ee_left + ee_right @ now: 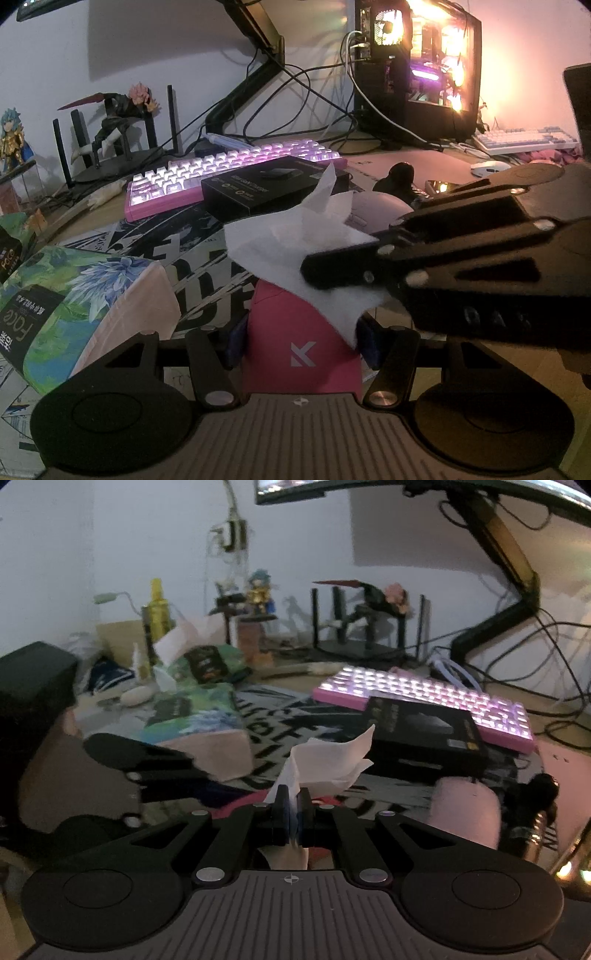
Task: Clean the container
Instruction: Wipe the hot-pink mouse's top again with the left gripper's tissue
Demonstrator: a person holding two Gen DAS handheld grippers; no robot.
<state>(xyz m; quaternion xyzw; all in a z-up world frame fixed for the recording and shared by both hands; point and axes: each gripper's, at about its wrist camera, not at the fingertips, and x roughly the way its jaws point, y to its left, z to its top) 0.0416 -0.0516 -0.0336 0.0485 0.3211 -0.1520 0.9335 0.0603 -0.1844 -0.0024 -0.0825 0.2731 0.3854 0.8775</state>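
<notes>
Both grippers grip: left [301,343] pink container [301,332]; right [293,814] white tissue [325,762]

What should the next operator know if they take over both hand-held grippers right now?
Left hand-held gripper: shut on the pink container, holding it just in front of its camera, logo side facing it.
Right hand-held gripper: shut on the white tissue, brought in from the right; the tissue drapes over the container's top.
Nearby on the desk: tissue pack, black box, pink keyboard.
Done: container picked up, tissue in hand and at the container.
Left: wipe the container's surfaces, then put both down. How clean it is cannot be judged from here.
</notes>
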